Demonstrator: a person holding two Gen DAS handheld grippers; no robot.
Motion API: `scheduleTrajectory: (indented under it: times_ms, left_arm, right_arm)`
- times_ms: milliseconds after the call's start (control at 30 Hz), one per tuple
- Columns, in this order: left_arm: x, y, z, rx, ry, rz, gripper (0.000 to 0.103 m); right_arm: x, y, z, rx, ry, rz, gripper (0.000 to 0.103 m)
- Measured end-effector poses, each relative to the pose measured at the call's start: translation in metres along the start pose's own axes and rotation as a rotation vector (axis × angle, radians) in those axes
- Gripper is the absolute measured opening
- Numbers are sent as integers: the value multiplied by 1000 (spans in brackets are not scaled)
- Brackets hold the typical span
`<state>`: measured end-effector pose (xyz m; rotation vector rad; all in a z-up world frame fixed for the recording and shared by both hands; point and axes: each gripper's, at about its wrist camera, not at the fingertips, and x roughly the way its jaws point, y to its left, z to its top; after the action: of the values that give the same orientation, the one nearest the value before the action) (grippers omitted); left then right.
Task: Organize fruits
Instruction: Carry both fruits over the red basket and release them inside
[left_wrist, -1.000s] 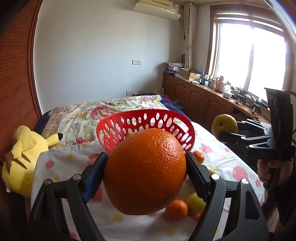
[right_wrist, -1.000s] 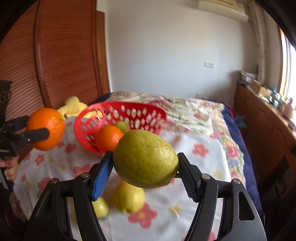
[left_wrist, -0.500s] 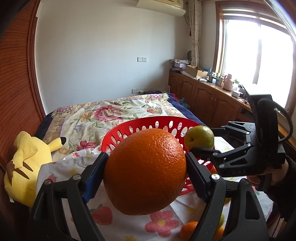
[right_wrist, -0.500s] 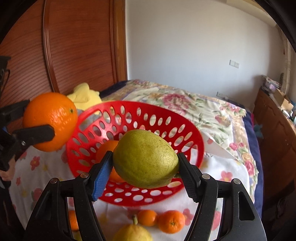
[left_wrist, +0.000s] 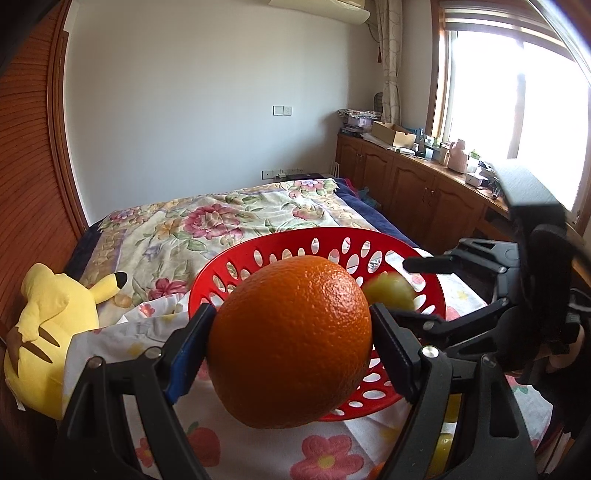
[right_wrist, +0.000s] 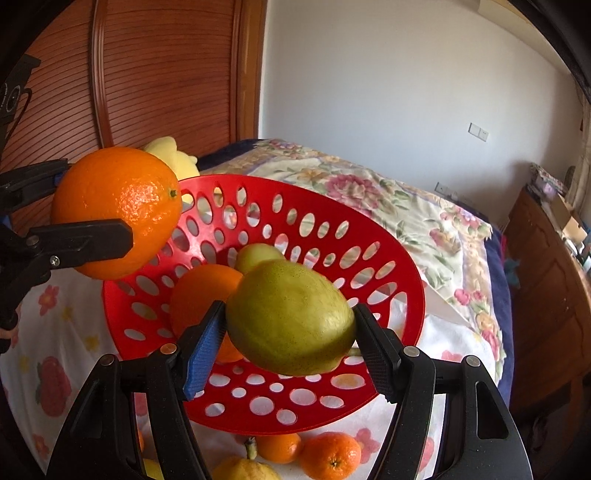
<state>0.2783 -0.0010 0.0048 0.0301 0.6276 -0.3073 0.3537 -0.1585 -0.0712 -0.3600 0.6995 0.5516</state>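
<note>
Bed-top red basket (right_wrist: 402, 280) (both grippers (left_wrist: 291, 347) (right_wrist: 288, 343) gripping fruit).

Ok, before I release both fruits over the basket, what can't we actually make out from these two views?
- Left wrist view: the orange in the left tool hides most of the red basket floor.
- Left wrist view: the green fruit by the right tool is blurred; its grip is unreadable there.
- Right wrist view: the held green fruit covers part of the fruit already in the basket.
- Right wrist view: loose fruit at the bottom edge is cut off.
</note>
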Motion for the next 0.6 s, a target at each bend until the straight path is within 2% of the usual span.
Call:
scheduleTrajectory:
  times_ms: [300,600]
  left_arm:
    - [18,-3,3,9,24,16,82]
    - [44,-30,19,60,53,-1,82]
  right_arm:
    - [-31,-16,0,52,-88,-7,71]
    - [-48,-35,-15,97,-120,-15,72]
